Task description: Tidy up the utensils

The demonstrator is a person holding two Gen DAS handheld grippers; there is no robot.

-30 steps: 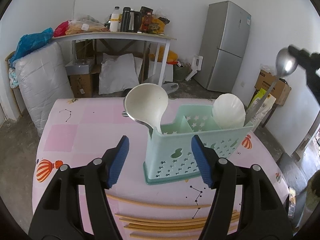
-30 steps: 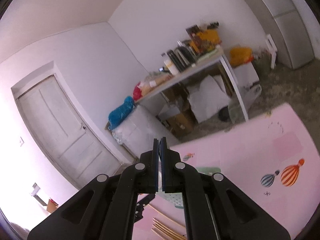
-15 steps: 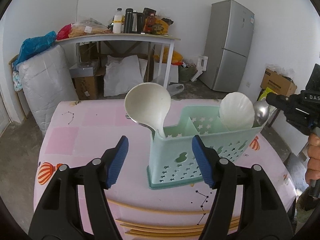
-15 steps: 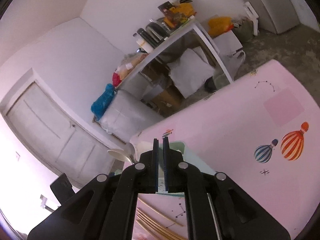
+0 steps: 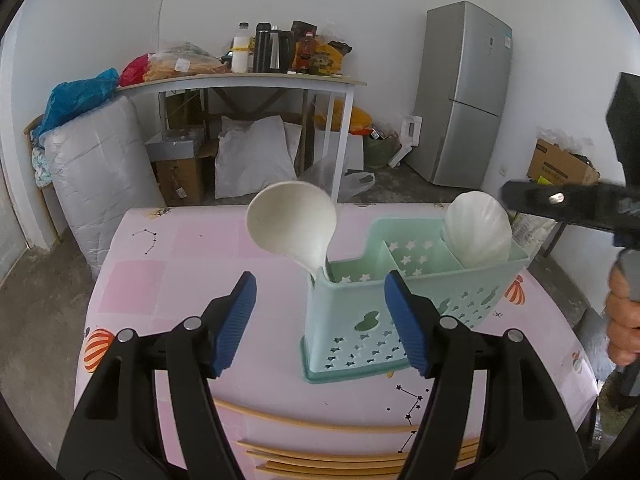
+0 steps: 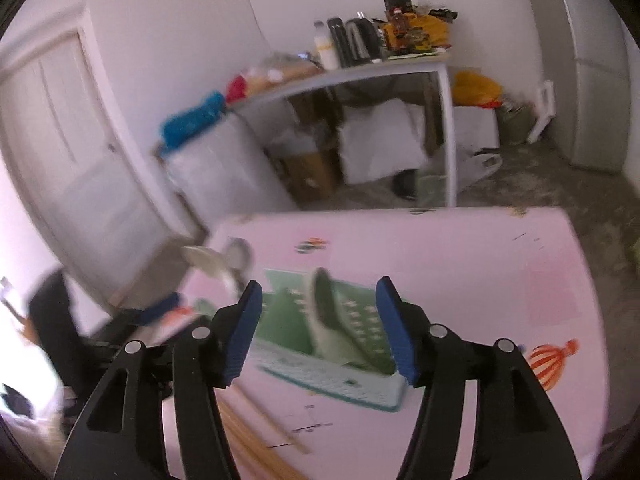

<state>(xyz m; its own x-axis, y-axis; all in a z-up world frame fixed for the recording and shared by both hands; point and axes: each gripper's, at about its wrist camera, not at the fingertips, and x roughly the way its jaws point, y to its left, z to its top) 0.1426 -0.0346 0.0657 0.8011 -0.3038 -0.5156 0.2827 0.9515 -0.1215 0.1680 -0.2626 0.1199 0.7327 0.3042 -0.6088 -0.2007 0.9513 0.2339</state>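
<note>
Both claws released above the worktop, spoon delivered.
Nearest, tan wooden chopsticks (image 5: 320,450) lie at 6 o'clock awaiting pickup; left claw (image 5: 320,320) gapes empty; right claw (image 6: 318,328), jaws just opened, empty over the mint-green plastic slotted caddy (image 5: 408,304), upright for sorting.

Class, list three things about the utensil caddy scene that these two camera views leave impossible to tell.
- Metal spoon: in neither view can it be found; the scallop ladle would hide it in the left view, blur in the right.
- Chopsticks: count unclear, left gripper covers them.
- Caddy compartments: smeared by blur in the right view.
</note>
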